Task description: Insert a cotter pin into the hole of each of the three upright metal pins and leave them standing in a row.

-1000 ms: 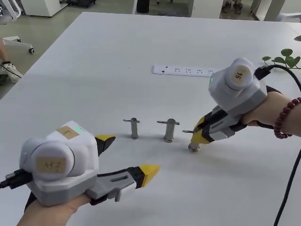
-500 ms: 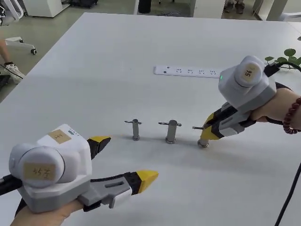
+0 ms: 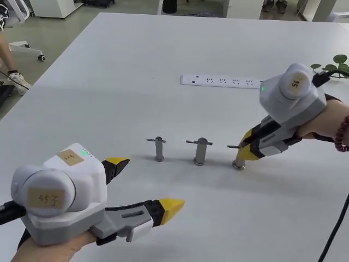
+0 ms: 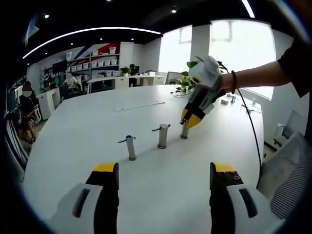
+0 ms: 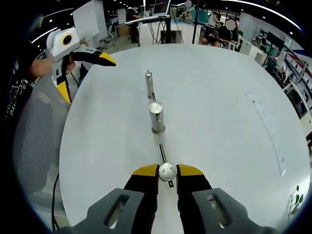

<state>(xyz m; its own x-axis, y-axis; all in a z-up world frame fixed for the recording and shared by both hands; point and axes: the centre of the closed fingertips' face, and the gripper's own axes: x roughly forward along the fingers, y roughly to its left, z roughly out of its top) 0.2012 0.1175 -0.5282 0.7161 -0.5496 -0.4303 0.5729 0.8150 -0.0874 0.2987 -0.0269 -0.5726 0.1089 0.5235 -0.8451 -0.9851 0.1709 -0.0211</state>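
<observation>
The right gripper (image 3: 244,153) is clamped on the rightmost metal pin (image 3: 239,164). Near left, the left gripper (image 3: 144,183) hovers with its jaws apart, empty.

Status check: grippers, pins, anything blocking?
Right gripper shut on end pin, cotter pin through it. Left gripper open, hovers clear of the row. Other two pins upright, each cottered. Power strip lies well behind, not blocking.

3 silver pins (image 3: 200,151), white table (image 3: 109,82), yellow-tipped black right claw (image 5: 167,171).
</observation>
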